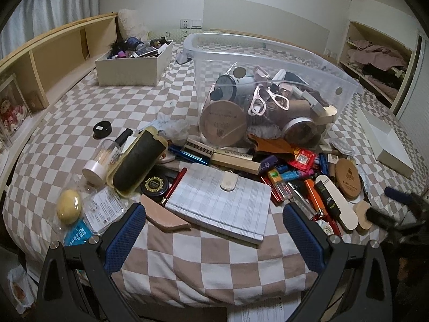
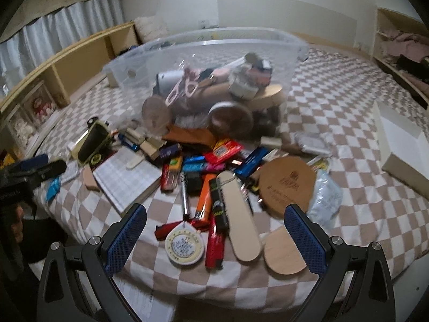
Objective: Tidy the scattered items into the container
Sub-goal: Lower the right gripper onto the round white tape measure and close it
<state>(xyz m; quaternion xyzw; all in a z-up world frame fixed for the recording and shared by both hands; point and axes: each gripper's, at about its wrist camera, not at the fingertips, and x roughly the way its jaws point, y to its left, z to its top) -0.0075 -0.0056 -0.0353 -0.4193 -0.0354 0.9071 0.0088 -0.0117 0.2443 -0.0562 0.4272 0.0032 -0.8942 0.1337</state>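
Right wrist: round wooden lid print probably illegible.

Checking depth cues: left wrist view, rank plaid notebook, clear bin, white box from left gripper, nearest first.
1. plaid notebook: just ahead of the left gripper.
2. clear bin: mid-bed, centre-right.
3. white box: far left, beyond the bin's front.
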